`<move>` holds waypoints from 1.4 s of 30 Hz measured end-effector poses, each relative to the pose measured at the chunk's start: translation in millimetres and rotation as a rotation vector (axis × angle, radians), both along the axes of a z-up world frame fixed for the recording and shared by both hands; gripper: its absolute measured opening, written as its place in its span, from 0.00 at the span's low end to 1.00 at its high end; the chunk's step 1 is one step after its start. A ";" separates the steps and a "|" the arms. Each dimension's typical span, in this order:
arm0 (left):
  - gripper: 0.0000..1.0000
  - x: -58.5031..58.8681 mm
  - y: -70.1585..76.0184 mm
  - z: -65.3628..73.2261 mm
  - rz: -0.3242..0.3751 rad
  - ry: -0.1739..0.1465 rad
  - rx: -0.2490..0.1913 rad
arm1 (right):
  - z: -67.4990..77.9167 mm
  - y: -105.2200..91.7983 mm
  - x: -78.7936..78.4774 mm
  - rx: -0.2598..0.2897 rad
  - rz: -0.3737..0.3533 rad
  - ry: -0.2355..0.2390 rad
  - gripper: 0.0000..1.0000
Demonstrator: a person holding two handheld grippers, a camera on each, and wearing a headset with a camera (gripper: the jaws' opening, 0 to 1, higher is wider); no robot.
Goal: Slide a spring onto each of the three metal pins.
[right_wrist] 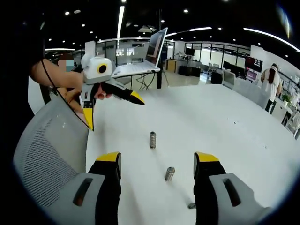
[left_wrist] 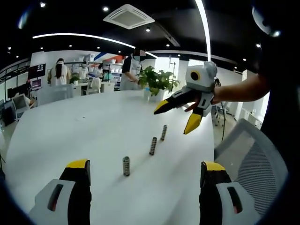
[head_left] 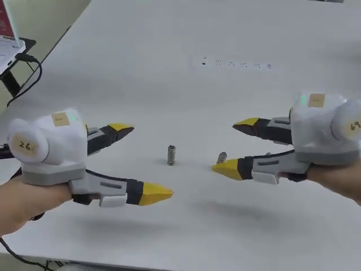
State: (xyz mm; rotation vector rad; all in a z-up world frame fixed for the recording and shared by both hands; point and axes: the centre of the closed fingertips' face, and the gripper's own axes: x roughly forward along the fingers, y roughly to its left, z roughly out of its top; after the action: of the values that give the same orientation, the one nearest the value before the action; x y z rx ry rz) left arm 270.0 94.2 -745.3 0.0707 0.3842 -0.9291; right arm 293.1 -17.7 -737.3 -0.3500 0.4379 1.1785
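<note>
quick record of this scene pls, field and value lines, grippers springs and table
surface: white table
left gripper: open, holding nothing, above the table
right gripper: open, holding nothing, facing the left one
springs: three, standing in a row on the table between the grippers
near spring: closest to the left gripper, upright
middle spring: leans a little in the head view
far spring: closest to the right gripper
pins: too small to tell whether one sits inside each spring
contact: neither gripper touches a spring
</note>
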 end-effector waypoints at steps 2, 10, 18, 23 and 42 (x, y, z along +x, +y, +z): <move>0.95 -0.9 0.3 0.5 -0.001 -0.002 0.006 | -0.2 -9.3 -1.9 0.008 -0.022 -0.005 0.67; 0.95 -1.2 4.8 3.1 0.019 -0.004 0.018 | 4.0 -49.7 -7.2 0.080 -0.127 0.006 0.83; 0.97 -3.6 5.7 7.5 0.030 -0.005 0.024 | -5.9 -88.8 -19.9 0.093 -0.186 0.053 0.89; 0.98 -10.4 7.7 5.8 0.035 0.011 0.028 | -12.1 -112.4 -27.6 0.103 -0.228 0.091 0.96; 0.98 -18.4 17.5 -2.5 0.118 0.074 0.046 | -21.7 -126.1 -17.8 0.089 -0.253 0.140 0.99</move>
State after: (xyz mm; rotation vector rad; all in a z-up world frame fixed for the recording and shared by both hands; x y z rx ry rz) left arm 251.6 111.7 -747.8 0.0555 0.4735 -0.8076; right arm 275.3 -143.7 -759.0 -0.1308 0.5337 0.9749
